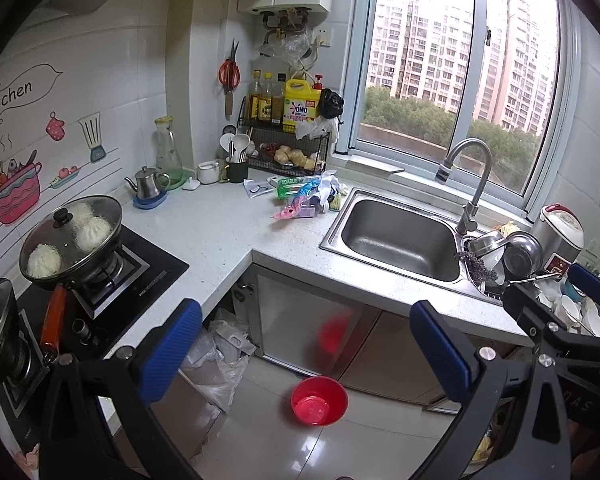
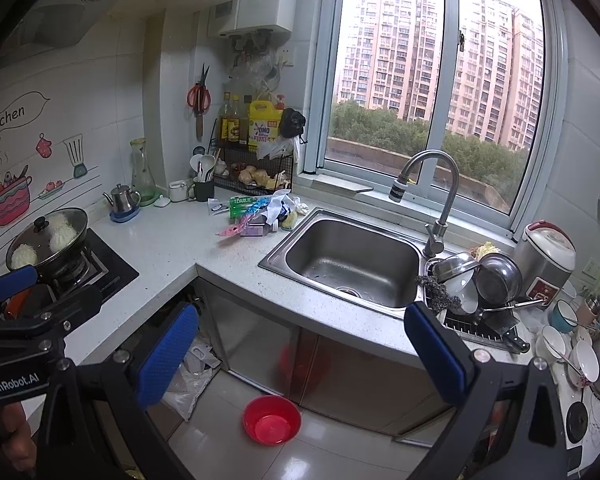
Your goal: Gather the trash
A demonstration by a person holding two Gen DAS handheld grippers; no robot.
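A heap of trash [image 1: 306,198] [image 2: 260,212] lies on the white counter left of the sink: a green toothpaste box, pink and blue wrappers, crumpled white paper. A red basin [image 1: 319,400] [image 2: 272,420] stands on the floor before the cabinets. My left gripper [image 1: 306,354] is open, held in the air over the floor, well short of the counter. My right gripper [image 2: 302,358] is open too, with nothing between its blue pads. Each gripper shows at the edge of the other's view.
A steel sink [image 1: 396,236] [image 2: 352,264] with a tall faucet is in the counter. A lidded pan [image 1: 70,236] sits on the gas stove at left. Dishes and a rice cooker [image 2: 544,260] crowd the right. White plastic bags [image 1: 220,356] lie under the counter corner.
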